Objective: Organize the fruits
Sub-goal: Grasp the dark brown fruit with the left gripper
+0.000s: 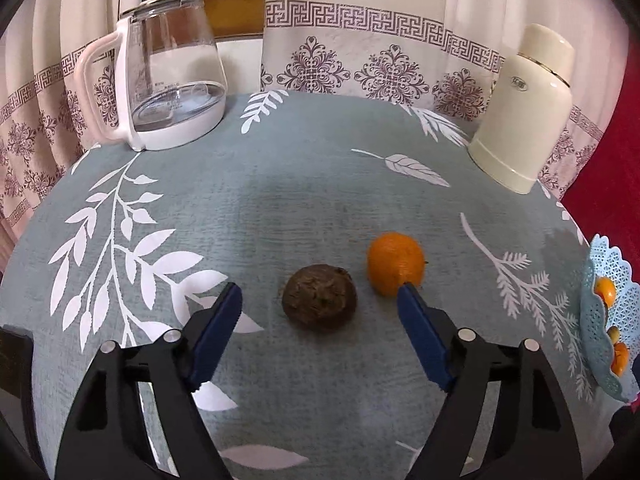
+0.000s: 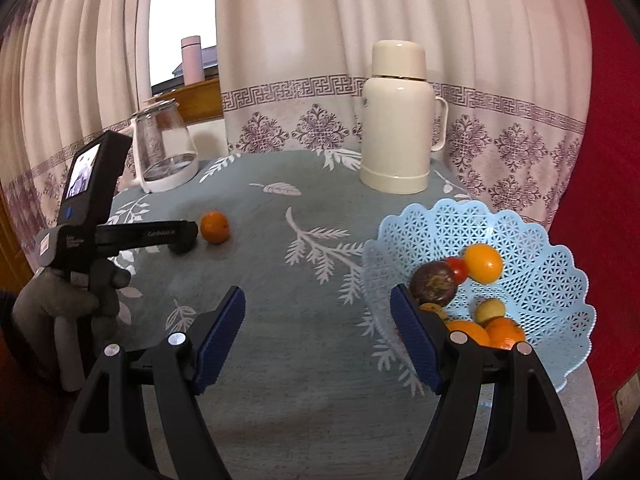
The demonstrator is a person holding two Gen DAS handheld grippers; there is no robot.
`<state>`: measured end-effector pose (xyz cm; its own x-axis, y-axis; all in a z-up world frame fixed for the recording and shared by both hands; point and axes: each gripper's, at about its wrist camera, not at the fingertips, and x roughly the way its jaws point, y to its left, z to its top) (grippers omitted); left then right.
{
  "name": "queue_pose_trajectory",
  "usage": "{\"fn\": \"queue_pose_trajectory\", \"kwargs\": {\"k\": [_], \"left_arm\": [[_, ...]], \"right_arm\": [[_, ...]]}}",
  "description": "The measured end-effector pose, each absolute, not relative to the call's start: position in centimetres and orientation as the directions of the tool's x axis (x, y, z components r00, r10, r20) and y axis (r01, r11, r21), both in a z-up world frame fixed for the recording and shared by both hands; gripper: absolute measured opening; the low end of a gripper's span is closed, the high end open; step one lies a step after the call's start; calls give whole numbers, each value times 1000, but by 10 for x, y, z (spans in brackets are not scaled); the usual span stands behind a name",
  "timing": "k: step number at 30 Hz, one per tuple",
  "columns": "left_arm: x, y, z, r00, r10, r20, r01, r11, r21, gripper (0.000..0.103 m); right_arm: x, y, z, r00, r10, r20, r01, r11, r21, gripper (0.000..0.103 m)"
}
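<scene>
Round table under a grey-blue cloth with white leaf print point(image 1: 280, 184).

Left gripper point(image 1: 320, 300): black frame, blue ribbed pads, jaws spread wide, nothing clamped. A dark brown, rough-skinned round fruit point(image 1: 319, 297) lies on the cloth between the fingertips, touching neither pad. A small orange citrus fruit point(image 1: 395, 262) sits just beside it, partly behind the right-hand fingertip. Both are near the middle of the surface, toward the near edge.

Right gripper point(image 2: 318, 308): jaws apart, empty, only bare cloth between the pads. From this view the left gripper shows side-on, held by a grey-gloved hand point(image 2: 76, 296), its tip at the brown fruit.

Pale blue perforated plastic basket with scalloped rim point(image 2: 532, 288) at the right edge of the surface. Inside: several orange citrus, one dark purplish-brown round fruit, a small red one, a small yellowish one, heaped and touching.

Clear glass kettle with white handle and base point(image 1: 160, 80) at the far left edge. Cream thermos flask with cup lid point(image 2: 396, 120) at the far right edge, upright.
</scene>
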<state>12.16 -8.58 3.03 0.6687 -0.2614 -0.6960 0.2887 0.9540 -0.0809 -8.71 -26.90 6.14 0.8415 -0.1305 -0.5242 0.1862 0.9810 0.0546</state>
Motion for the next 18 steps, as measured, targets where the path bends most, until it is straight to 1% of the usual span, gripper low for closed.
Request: {"fn": "queue_pose_trajectory", "kwargs": {"k": [1, 2, 8, 13, 14, 15, 18], "left_arm": [[123, -86, 29, 668, -260, -698, 288, 954, -80, 80], [125, -85, 27, 664, -259, -702, 288, 954, -80, 77], [136, -86, 17, 626, -256, -737, 282, 955, -92, 58], [139, -86, 15, 617, -271, -739, 288, 951, -108, 53], [139, -86, 15, 616, -280, -737, 296, 948, -113, 47], [138, -86, 15, 615, -285, -735, 302, 946, -115, 44], [136, -86, 16, 615, -295, -731, 302, 945, -127, 44]], "right_arm": [[-86, -268, 61, 841, -129, -526, 184, 982, 53, 75], [-85, -267, 60, 839, -126, -529, 180, 982, 51, 75], [-81, -261, 57, 833, -112, -542, 157, 987, 39, 75], [-78, -257, 56, 828, -96, -552, 139, 990, 36, 75], [-77, -256, 56, 827, -92, -555, 135, 990, 38, 75], [-76, -255, 55, 825, -86, -559, 130, 991, 40, 75], [-70, -252, 54, 815, -62, -576, 112, 992, 51, 75]]}}
